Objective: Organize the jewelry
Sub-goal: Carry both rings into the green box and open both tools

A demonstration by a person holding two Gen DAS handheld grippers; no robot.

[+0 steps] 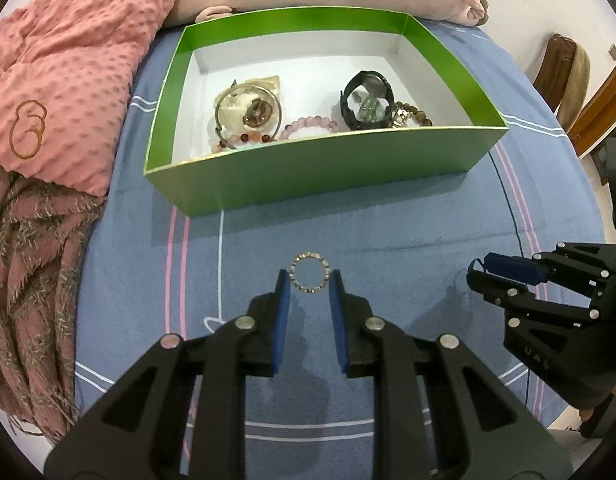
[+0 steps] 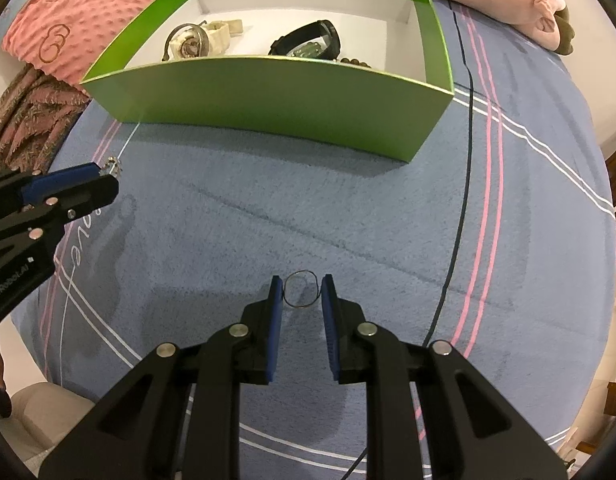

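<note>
- Left wrist view: left gripper (image 1: 310, 276) clenched on a beaded ring bracelet (image 1: 310, 272), pads pressing its two sides, above the blue striped bedsheet (image 1: 388, 216) in front of the green box (image 1: 324, 168).
- Same view looks down into the box: cream watch (image 1: 249, 106) and pink bead bracelet (image 1: 308, 126) by the near wall, black watch (image 1: 368, 98) and brown bead bracelet (image 1: 416, 116) toward the right wall.
- Right wrist view: right gripper (image 2: 301, 290) grasping a thin dark wire ring (image 2: 301, 289), squeezed between its pads. The box's near wall hides the pink beads here.
- Left wrist view shows the right gripper (image 1: 484, 266) side-on, with only a sliver of the wire ring.
- Pink quilt (image 1: 55, 64) lies on the bed's far-left part.
</note>
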